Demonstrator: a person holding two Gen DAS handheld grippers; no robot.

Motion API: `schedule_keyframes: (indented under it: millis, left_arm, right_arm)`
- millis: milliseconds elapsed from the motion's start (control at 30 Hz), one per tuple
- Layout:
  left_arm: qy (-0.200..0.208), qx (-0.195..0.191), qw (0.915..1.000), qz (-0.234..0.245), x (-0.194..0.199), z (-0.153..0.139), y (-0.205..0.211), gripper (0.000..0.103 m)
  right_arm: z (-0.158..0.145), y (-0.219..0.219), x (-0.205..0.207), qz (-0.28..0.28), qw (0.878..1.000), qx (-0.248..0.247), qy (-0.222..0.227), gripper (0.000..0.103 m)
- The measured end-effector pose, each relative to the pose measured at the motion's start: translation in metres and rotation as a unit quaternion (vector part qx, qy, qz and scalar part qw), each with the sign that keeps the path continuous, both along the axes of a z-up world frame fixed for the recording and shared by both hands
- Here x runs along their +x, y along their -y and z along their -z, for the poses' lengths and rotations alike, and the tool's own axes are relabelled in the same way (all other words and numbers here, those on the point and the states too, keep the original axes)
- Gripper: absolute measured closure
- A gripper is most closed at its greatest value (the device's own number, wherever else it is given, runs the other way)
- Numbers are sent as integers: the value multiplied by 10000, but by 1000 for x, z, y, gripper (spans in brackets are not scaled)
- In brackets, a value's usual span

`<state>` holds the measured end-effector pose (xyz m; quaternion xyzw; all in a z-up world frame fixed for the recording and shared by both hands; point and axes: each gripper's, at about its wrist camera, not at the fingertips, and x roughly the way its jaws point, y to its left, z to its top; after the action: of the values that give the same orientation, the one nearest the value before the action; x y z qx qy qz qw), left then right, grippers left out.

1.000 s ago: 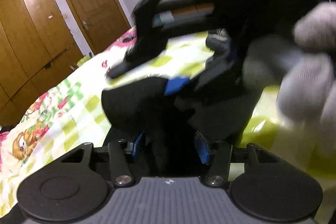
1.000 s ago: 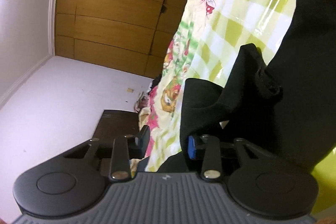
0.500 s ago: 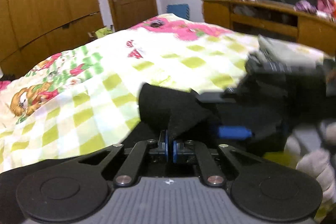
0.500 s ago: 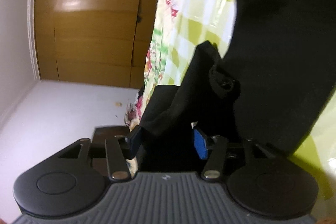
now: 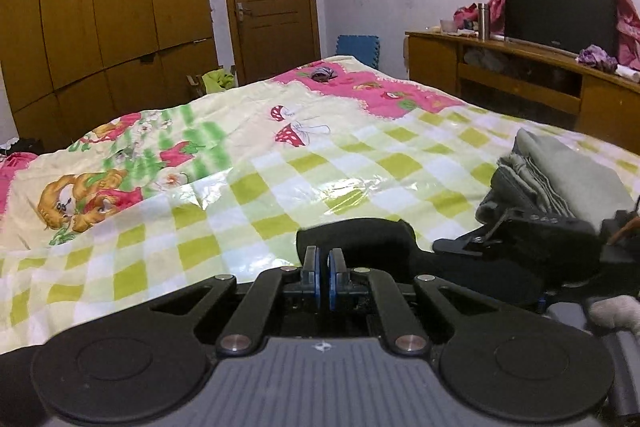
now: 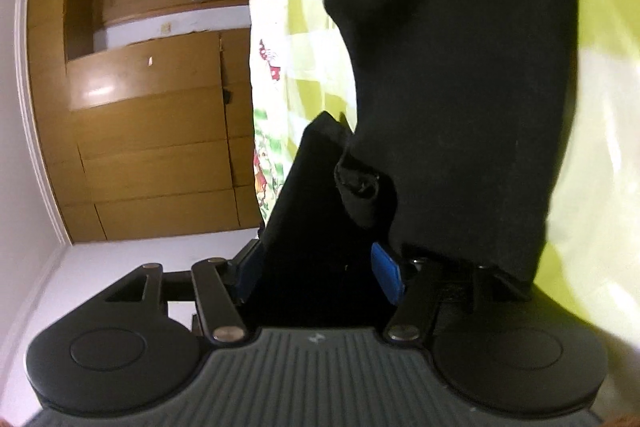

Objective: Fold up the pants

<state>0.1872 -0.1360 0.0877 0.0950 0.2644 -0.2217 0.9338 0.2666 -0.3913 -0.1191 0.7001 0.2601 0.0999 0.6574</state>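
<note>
Left gripper [image 5: 323, 259], lower centre: blue pads together, nothing visibly pinched. Black fabric pants [image 5: 360, 239] on checked bedspread [image 5: 280, 195] just beyond. Right gripper [image 6: 316, 267]: jaws apart, pants [image 6: 440, 67] between them.

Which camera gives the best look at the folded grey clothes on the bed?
The left wrist view. The folded grey clothes lie in plain sight on the checked bedspread, at the right, beyond the black pants. The right wrist view shows nothing of them; black fabric fills most of it.
</note>
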Motion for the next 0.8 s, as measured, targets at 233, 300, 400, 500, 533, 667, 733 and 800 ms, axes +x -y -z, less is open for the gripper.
schedule_keyframes:
  millis: [233,300,400,500,533,667,733,800]
  left_arm:
    - [63,123,9999,47,-7,-4,-7,82]
    - [-15,158,9998,112,-8,4,-5,82]
    - [42,296,9994,190,-19,15,-1,82]
    - [103,446,9985,293,-26,24,4,77]
    - [81,456,9984,308,-25,28,4,75]
    - [-20,688,9973,249,-16,42,8,70]
    - [-148,699,9972,234,-11,46,7,70]
    - [-207,601,9977,254,-11,44,4,70]
  right_arm:
    - [-4,3,0,289,9985,443,-135,40]
    - [-16,5,6,176,9997,77,-143,40]
    - [-31,9,21,16,9997,-182,-130,40]
    - [-44,9,42,-151,9981,-589,-124,40]
    - [-45,8,50,-176,9973,-693,-165,40]
    - [-31,4,85,-365,9938,-829,-639,62]
    - [-29,8,88,-465,9929,-857,-680,97]
    - [-49,19,74,-347,9917,-1189,-331,97]
